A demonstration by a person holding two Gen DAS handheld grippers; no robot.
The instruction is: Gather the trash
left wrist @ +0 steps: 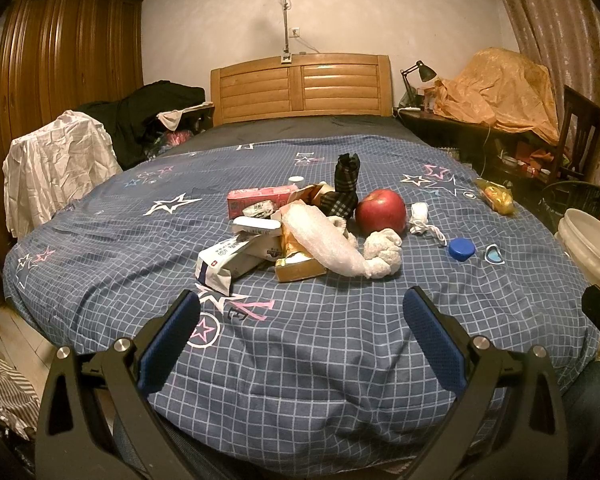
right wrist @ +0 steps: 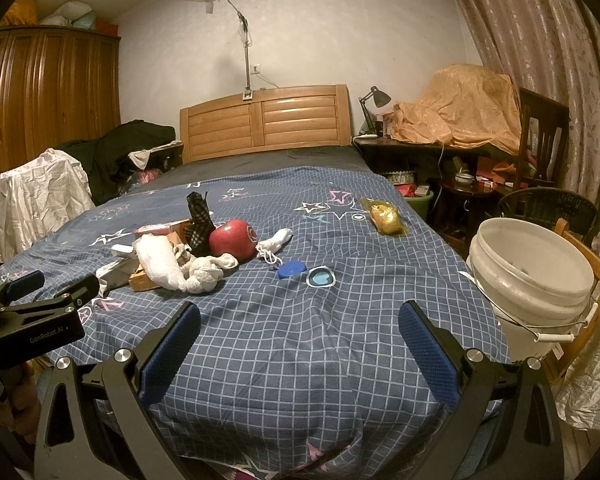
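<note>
Judging by how things lie, the collecting has hardly begun: the white bucket point(right wrist: 530, 276), standing off the bed's right edge on a wooden chair, looks nearly bare inside, though a few dark specks at its bottom are too small to tell. All the litter sits on the blue checked bedspread point(left wrist: 300, 360), and the red apple point(left wrist: 381, 211) serves as the landmark. Just left of the apple is a heap: a pink carton point(left wrist: 260, 198), a white medicine box point(left wrist: 230, 258), an orange-brown box point(left wrist: 298, 266), a bubble-wrap roll point(left wrist: 324, 240) and, behind the apple, a dark plaid cloth point(left wrist: 346, 188). Touching the apple's front is a crumpled tissue wad point(left wrist: 384, 252); just to its right lies a white mask with strings point(left wrist: 422, 218), then a blue bottle cap point(left wrist: 461, 249), and well to the right a yellow wrapper point(right wrist: 386, 218). The apple may not be trash at all. The left gripper point(left wrist: 300, 332) hovers low over the bedspread's near edge, aimed at the heap, jaws spread wide and holding nothing. The right gripper point(right wrist: 298, 336) is level beside it, likewise released and bare, with the bucket close on its right.
</note>
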